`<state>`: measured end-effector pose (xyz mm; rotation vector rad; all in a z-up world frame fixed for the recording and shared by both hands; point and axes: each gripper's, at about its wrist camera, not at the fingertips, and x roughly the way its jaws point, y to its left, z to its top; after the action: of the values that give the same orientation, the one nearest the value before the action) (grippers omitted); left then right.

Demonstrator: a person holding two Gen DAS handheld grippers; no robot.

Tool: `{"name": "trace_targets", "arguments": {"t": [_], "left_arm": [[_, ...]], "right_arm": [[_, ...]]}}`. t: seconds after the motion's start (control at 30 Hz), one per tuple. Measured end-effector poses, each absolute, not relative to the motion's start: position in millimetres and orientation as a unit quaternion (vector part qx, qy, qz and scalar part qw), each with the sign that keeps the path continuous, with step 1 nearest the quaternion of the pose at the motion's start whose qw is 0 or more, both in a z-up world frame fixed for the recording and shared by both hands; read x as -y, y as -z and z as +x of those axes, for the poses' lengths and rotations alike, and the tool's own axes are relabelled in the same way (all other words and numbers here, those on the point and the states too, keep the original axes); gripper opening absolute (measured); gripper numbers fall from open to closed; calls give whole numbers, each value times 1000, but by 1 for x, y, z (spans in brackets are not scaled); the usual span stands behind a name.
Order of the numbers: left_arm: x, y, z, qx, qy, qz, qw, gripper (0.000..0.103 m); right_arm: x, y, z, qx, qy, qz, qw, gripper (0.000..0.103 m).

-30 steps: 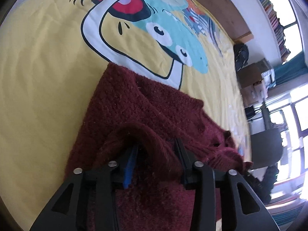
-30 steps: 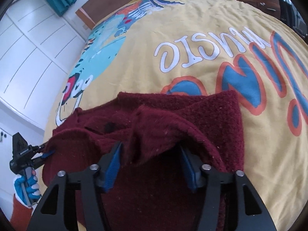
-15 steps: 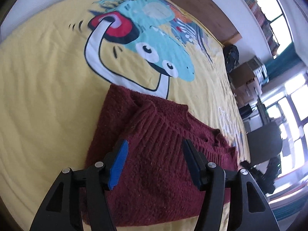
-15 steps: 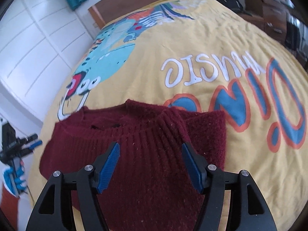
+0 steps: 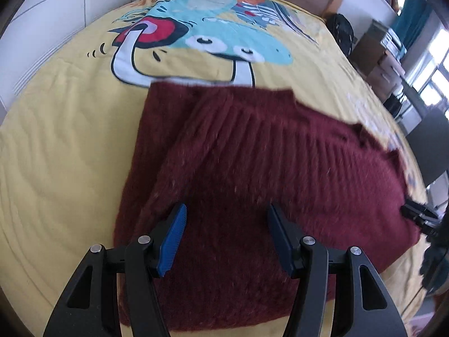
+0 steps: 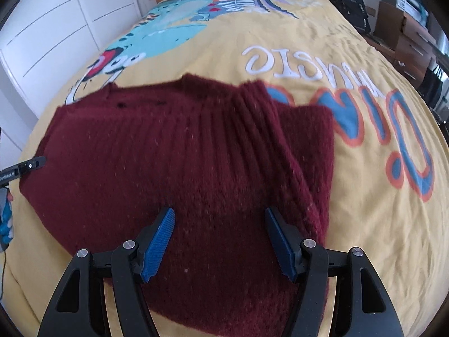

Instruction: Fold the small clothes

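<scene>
Sweater (image 5: 252,174) now lies folded flat on the bedspread (image 5: 56,140); we have let go, left gripper (image 5: 226,238) and right gripper (image 6: 219,241) spread and empty. This fold looks finished.

Bright daylight from blown-out windows (image 5: 437,75) (left view), motion blur across both pictures, strong fisheye bending at edges.
</scene>
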<state>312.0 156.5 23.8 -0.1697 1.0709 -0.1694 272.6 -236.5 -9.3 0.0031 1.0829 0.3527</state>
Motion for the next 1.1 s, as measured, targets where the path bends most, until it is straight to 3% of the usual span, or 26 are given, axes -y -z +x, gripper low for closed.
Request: {"name": "trace_targets", "arguments": {"t": [0.37, 0.53, 0.8, 1.1], "left_arm": [[-156, -19, 273, -497, 82, -76, 860, 54], [-156, -41, 276, -496, 89, -72, 861, 54], [-143, -73, 326, -461, 99, -61, 880, 54], [-135, -32, 382, -497, 75, -52, 863, 54]], "right_arm": [[245, 11, 244, -508, -166, 11, 845, 69], [247, -13, 252, -497, -184, 17, 848, 69], [223, -37, 303, -452, -197, 12, 870, 68], [222, 6, 351, -496, -167, 18, 852, 68]]}}
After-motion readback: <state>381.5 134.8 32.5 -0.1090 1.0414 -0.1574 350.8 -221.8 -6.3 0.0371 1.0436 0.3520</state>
